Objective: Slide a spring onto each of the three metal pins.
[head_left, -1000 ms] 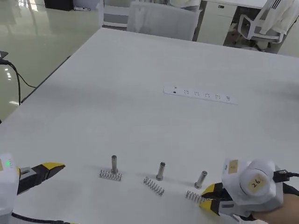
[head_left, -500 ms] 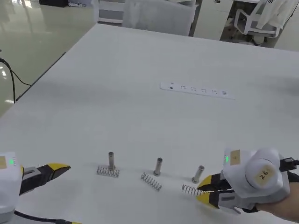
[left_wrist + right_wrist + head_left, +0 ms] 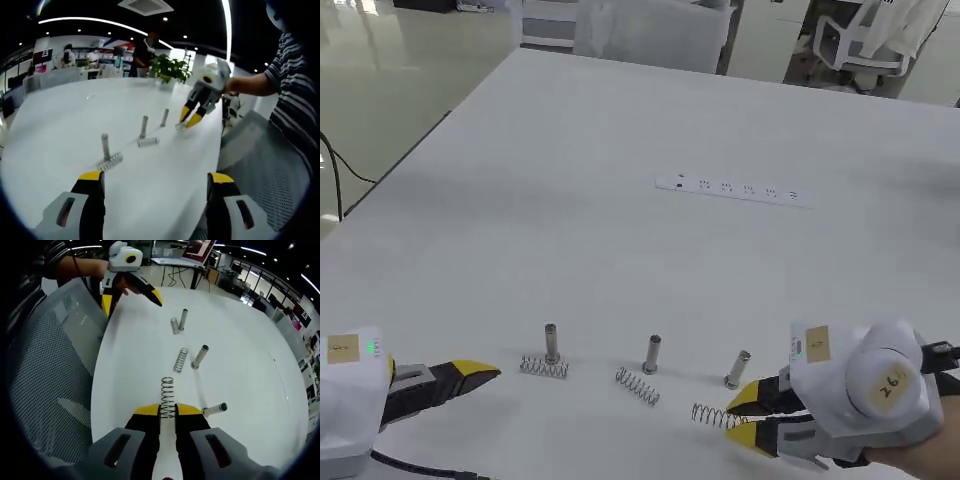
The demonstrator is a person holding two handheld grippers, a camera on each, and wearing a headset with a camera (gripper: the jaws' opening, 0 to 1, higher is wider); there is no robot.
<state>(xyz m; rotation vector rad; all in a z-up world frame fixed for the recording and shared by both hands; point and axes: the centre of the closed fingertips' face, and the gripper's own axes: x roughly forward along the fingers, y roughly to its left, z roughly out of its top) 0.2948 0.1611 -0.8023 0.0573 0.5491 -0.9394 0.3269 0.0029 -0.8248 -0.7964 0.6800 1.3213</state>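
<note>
Within clamped right tool (image 3: 167, 411), 1 spring (image 3: 167, 389)

spring (image 3: 167, 387) — near end hidden, in right gripper (image 3: 167, 410) jaws

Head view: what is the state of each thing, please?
left pin: upright, bare
middle pin: upright, bare
right pin: upright, bare
left spring: flat beside its pin
middle spring: flat beside its pin
right spring: one end clamped between jaws
left gripper: open, empty
right gripper: shut on right spring
</note>
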